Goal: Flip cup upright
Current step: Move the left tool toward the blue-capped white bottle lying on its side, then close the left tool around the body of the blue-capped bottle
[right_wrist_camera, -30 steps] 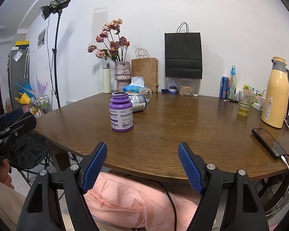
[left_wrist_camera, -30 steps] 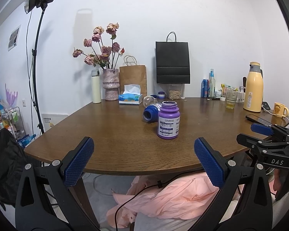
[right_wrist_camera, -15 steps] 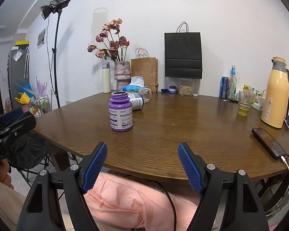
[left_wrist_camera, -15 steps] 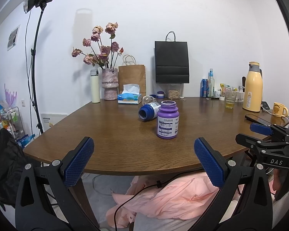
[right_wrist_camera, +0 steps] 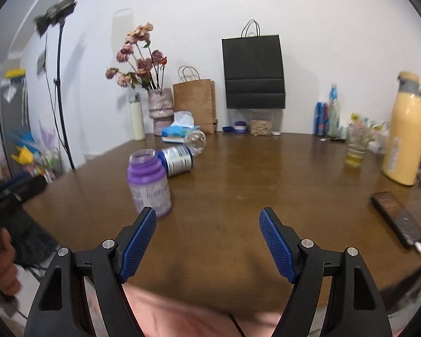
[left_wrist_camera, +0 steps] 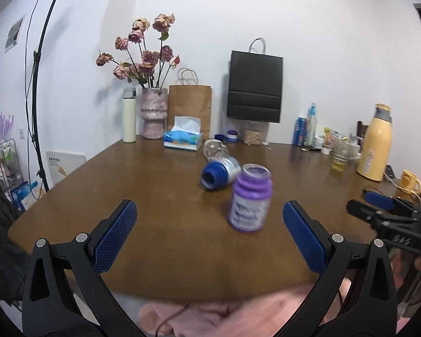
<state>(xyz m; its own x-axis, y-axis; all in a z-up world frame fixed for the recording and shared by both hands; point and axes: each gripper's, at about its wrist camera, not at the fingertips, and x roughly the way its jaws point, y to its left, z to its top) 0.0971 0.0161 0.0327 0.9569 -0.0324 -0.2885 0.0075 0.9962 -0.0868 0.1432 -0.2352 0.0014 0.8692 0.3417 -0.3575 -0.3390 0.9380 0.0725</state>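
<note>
Room: we see a white wall behind a brown wooden worktop (left_wrist_camera: 160, 185); a black paper bag (left_wrist_camera: 254, 88) and a brown paper bag (left_wrist_camera: 189, 108) stand at the far edge.
Background items: we note a vase of dried roses (left_wrist_camera: 153, 112), a white flask (left_wrist_camera: 129, 116), a tissue box (left_wrist_camera: 183, 139) and a yellow thermos (left_wrist_camera: 374, 143).
Purple bottle: we find the purple bottle (left_wrist_camera: 249, 199) upright, mouth open, near the middle of the worktop; both views blur it.
Cup: we locate the blue-capped cup (left_wrist_camera: 220, 171) lying on its side just behind the purple bottle, open mouth toward the left camera; a clear bottle (left_wrist_camera: 216, 148) also lies on its side just behind it.
Left hand-held gripper: the left hand-held gripper (left_wrist_camera: 210, 233) is released, jaws wide apart; it hovers over the near edge, grasping nothing.
Right hand-held gripper: the right hand-held gripper (right_wrist_camera: 207, 241) is released, jaws wide apart and unloaded; the purple bottle sits just beyond its left finger.
Phone: we see a dark phone (right_wrist_camera: 397, 220) at the right of the worktop.
</note>
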